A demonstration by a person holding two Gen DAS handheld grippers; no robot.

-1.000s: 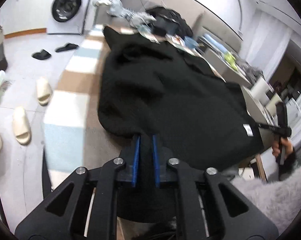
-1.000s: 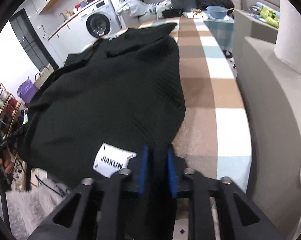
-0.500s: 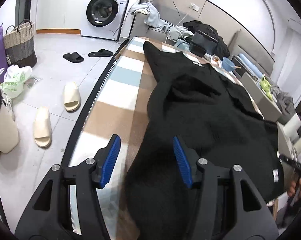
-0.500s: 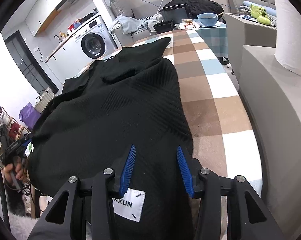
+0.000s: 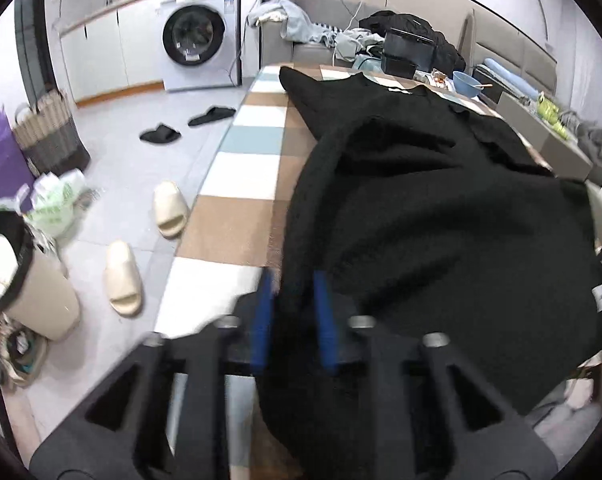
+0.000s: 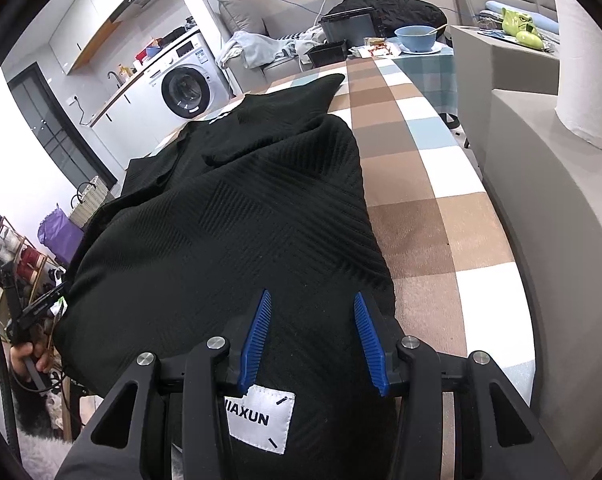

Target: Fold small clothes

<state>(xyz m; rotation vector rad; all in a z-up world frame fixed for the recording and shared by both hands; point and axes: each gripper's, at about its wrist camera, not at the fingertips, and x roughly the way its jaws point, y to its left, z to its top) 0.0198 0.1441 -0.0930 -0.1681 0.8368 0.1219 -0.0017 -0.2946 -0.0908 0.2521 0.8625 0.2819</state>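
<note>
While slippers [image 5: 123,278] litter the floor, clutter [image 6: 381,36] crowds the table's [image 6: 441,216] end.

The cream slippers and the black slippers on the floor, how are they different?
The cream slippers are pale and chunky; the black slippers are dark and flat. The cream slippers lie beside the checked table; the black slippers lie farther off, toward the washing machine. Both pairs lie loose on the floor.

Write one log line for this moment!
left gripper: just closing, black top between pads | right gripper: just opened, open over black top
</note>
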